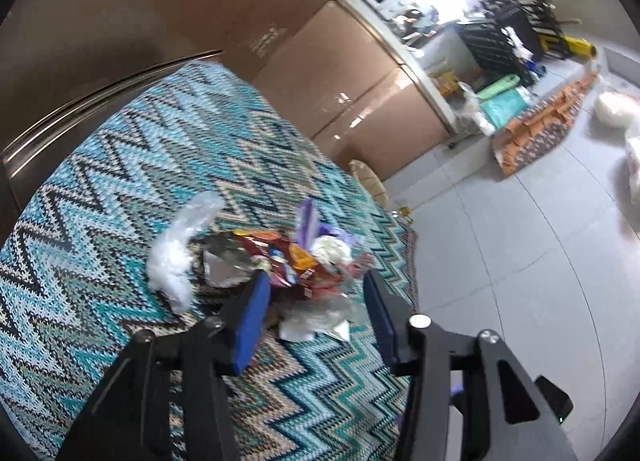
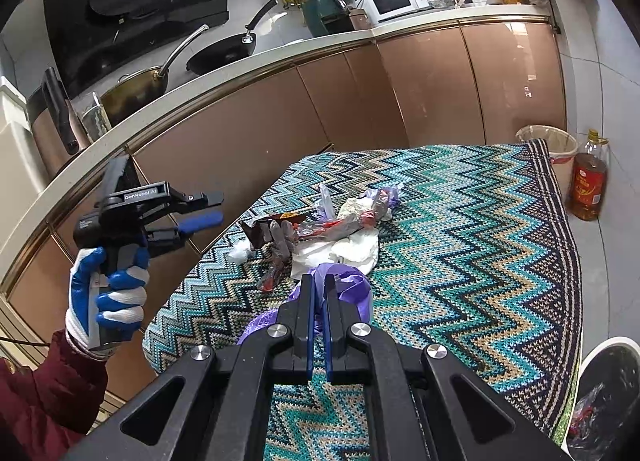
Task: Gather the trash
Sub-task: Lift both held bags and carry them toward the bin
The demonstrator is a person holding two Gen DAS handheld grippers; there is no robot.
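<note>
The cloth over the table looks like a chunky knit, matt and rough, zigzags in teal and beige. Cabinet doors behind are glossy, smooth, coppery-brown with bright reflections. The trash pile is shiny crinkly foil wrappers, plus soft white tissue paper. Purple bag is thin glossy plastic film. Gripper pads look like ribbed matt blue rubber.

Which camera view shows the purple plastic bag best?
The right wrist view: the purple plastic bag is pinched between the shut right gripper and bulges on both sides. The left wrist view shows only purple scraps in the trash pile; whether these are the same bag, I cannot tell.
</note>
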